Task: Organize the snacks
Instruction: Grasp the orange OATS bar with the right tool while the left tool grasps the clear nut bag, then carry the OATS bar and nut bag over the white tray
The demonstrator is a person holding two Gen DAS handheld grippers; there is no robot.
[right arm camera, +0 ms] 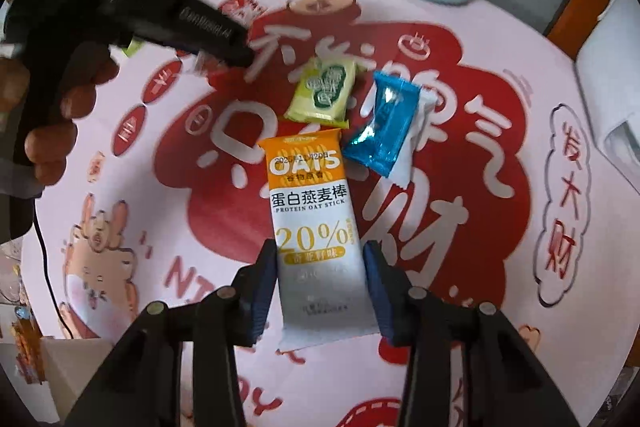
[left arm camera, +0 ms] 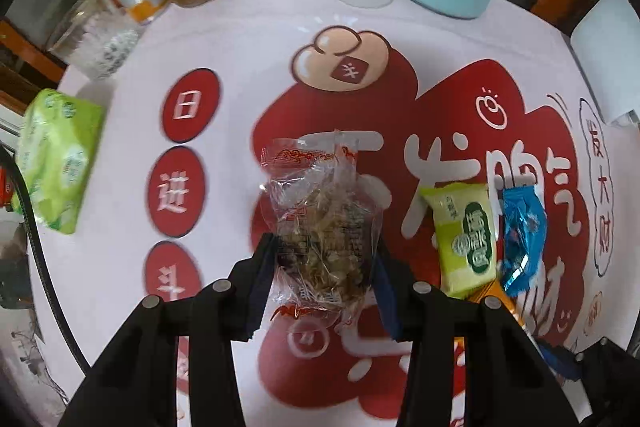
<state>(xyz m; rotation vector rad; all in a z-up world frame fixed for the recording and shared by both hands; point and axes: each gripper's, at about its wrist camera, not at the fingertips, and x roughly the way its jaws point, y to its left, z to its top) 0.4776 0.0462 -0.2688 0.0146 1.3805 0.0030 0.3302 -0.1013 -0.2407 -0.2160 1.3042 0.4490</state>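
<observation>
Right, both grabs are on: the left gripper (left arm camera: 326, 267) pinches a clear-wrapped snack (left arm camera: 320, 227), the right gripper (right arm camera: 320, 279) clamps the oat bar (right arm camera: 316, 227). Beyond them, the green packet (right arm camera: 322, 91) and blue packet (right arm camera: 382, 127) lie loose on the tablecloth (right arm camera: 520, 267), unsorted.

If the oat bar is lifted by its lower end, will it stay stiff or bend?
The oat bar lies flat and long, so probably fairly stiff. Its glossy wrapper may slip. The right hand-held gripper flanks only its lower end, so the top might droop.
</observation>
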